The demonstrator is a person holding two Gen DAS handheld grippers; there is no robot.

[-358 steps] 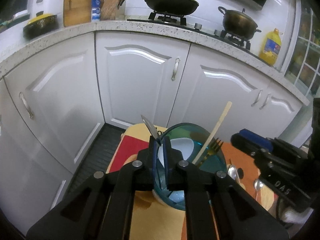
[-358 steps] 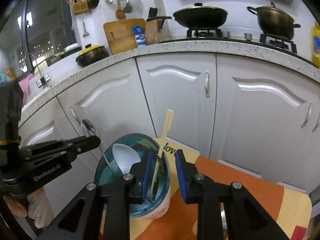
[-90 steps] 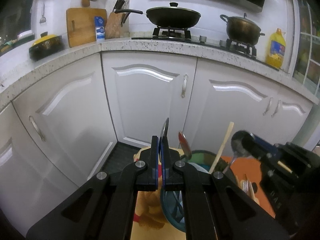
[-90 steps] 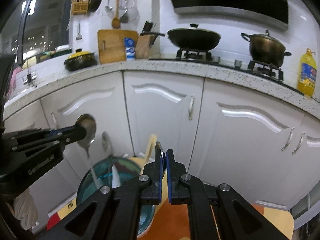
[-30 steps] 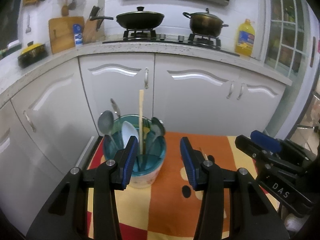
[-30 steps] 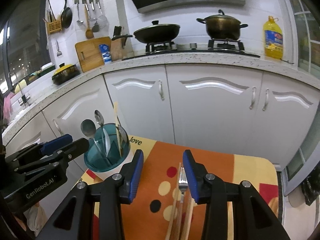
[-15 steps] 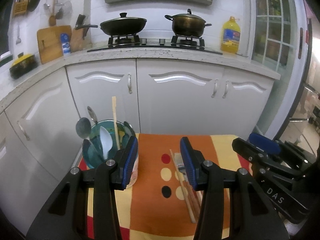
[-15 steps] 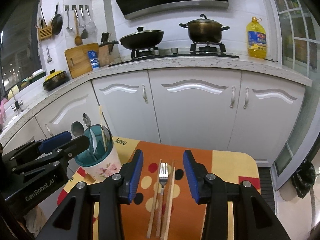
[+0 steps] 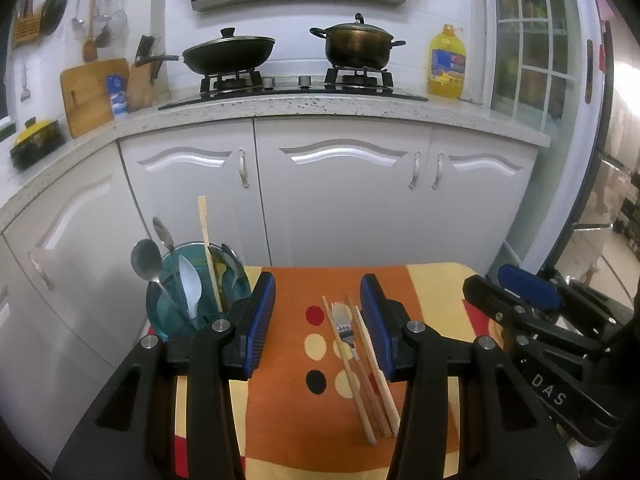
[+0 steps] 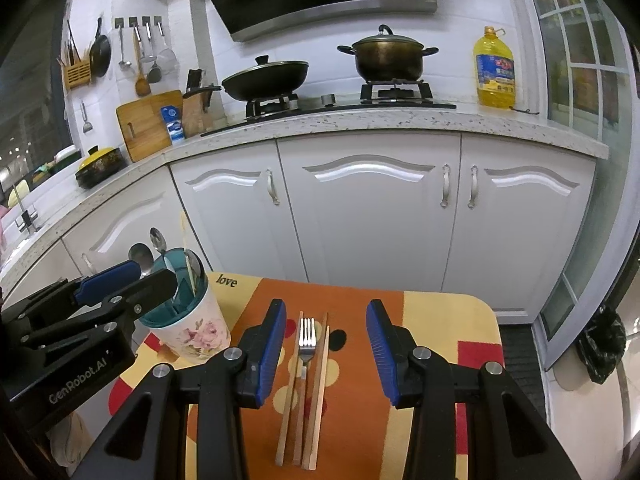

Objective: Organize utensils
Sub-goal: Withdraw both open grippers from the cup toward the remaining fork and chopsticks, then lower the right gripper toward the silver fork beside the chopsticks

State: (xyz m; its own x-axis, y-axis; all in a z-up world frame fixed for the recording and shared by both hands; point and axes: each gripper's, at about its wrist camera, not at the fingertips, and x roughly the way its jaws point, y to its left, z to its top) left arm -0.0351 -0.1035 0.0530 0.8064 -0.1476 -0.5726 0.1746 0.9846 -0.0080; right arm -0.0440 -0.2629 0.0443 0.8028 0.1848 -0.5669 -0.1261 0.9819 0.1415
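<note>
Both wrist views overlook the same tablecloth (image 9: 280, 420).

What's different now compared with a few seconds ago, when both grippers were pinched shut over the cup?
Both the left gripper and right gripper have opened, let go their spoons, and pulled back. The spoons now stand in the cup. The fork and chopsticks still lie on the cloth.

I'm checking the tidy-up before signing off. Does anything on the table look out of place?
Yes. A fork and wooden chopsticks lie loose on the tablecloth, while the other utensils stand in the holder cup. Both grippers hover with open, empty jaws. Nothing looks spilled or damaged.
</note>
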